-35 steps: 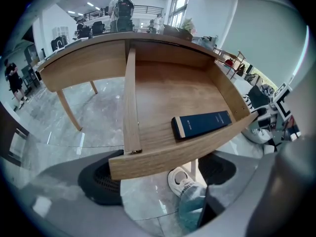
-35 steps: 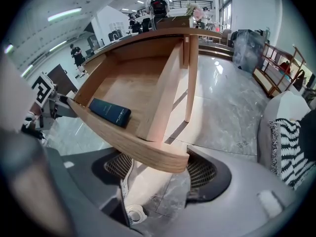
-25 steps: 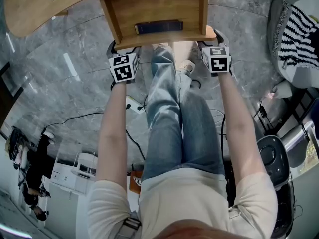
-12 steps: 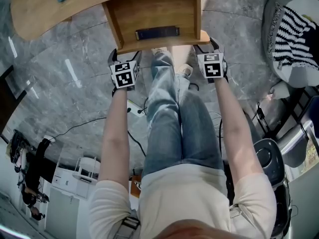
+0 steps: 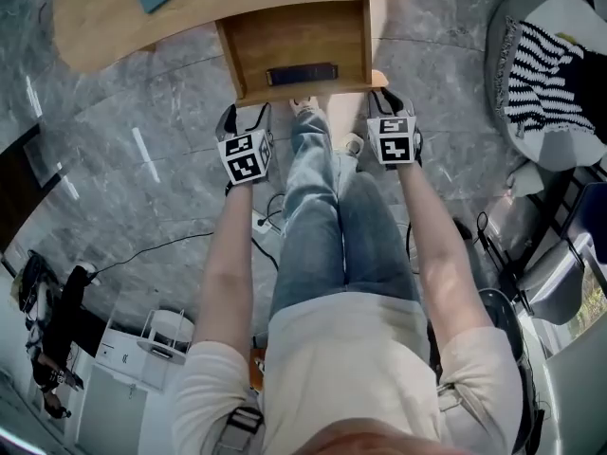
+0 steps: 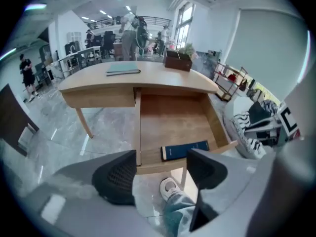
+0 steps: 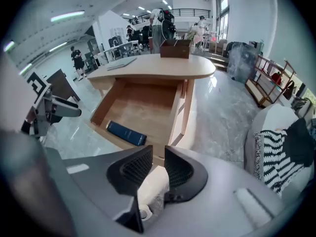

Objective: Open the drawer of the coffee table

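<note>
Drawer (image 5: 299, 36): pulled out from the bench (image 5: 104, 17), front edge toward the person, open marble floor (image 5: 180, 93) on both sides.
Contents: one dark blue book (image 5: 302, 74), flat against the front wall.
Left gripper (image 6: 160, 174): just short of the front edge, not touching it; jaws apart and closing, nothing between.
Right gripper (image 7: 158, 169): likewise off the edge; jaws closing to a narrow gap, nothing between.

The light wooden desk (image 6: 89, 80) stands on a grey marble floor (image 5: 142, 188); a teal book (image 6: 123, 72) lies toward its far edge, a brown box (image 6: 178, 61) at its far right corner, a dark blue book (image 6: 185, 150) in its open drawer (image 6: 170, 115)
</note>
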{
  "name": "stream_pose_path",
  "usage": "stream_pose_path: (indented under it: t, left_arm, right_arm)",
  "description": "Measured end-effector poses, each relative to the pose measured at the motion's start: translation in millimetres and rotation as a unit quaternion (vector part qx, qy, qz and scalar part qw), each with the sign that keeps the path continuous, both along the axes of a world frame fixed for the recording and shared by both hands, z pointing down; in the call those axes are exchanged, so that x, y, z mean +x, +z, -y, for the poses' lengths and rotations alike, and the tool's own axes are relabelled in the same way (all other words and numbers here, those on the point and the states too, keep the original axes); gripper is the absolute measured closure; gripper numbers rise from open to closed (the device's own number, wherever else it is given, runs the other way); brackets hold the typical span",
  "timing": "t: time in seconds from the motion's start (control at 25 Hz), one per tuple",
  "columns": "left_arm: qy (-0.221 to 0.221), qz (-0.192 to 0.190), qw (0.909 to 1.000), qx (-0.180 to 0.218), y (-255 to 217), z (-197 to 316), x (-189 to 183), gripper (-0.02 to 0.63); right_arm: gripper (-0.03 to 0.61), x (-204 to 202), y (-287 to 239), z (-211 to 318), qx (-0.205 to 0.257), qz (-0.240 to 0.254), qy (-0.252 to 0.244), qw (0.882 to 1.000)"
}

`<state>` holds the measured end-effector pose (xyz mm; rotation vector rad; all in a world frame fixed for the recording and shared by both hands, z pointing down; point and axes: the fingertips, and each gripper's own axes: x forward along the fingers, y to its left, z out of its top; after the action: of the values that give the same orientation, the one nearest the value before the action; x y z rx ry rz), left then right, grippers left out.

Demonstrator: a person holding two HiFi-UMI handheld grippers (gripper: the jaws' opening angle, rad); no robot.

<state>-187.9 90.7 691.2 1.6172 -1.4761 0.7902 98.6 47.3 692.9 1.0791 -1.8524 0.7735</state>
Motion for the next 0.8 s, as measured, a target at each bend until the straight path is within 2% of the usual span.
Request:
stream_pose_path:
  t: [0.12,0.28,0.48,0.8]
  left_arm:
    - [-0.041,-0.009,0.9984,0.039,-36.6,6.6,5.7,0.397]
    - [-0.044,-0.002,0.9972,0.06,-73.8,2.4,17.2,0.522]
    - [-0.047,0.001,0.9961,0.074,-110.6,-6.0,33.1,0.607]
    - [-0.064,-0.02,0.9936,0.091,-167.3,-24.2,48.0,0.614]
  right_arm:
    - [0.575,-1.9,-30.4,5.1,0.024,0.009,0.012,1.0]
    - [0.575,-8.9,-67.1,-0.4,0.036,0.028,0.008,0.999]
    - [0.575,-13.0,-113.4,-9.8,0.057,0.035,-0.023,0.997]
    - [0.577,-21.9,-181.7,-31.3,0.085,0.055,-0.049,0.994]
